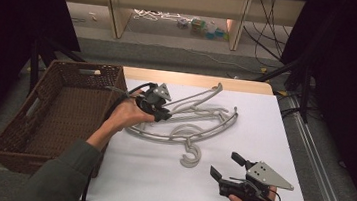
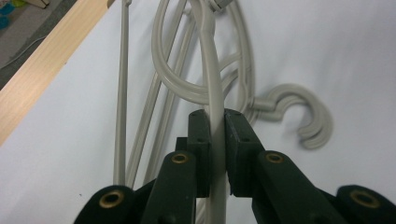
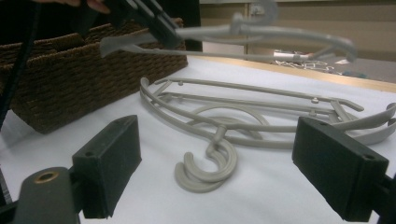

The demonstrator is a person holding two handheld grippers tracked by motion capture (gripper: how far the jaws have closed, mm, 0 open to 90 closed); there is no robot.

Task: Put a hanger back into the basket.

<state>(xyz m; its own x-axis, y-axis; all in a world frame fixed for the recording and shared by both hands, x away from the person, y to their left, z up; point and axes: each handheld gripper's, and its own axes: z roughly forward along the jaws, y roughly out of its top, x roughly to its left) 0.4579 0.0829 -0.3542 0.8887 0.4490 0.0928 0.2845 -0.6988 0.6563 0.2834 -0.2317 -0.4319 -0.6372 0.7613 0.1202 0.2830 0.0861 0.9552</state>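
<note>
High view, left claw (image 1: 165, 113) gripping hanger (image 1: 202, 99) (seemingly raised)

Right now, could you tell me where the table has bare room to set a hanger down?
The white table is bare along the near edge, between the basket and the right gripper, and down the right side beyond the hangers. The middle is crowded: hangers overlap there, and the left gripper grips one.

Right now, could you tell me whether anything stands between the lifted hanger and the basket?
Nothing visible does. The left tongs grip the hanger above the table, and the open basket sits just beside it with no object between them.
</note>
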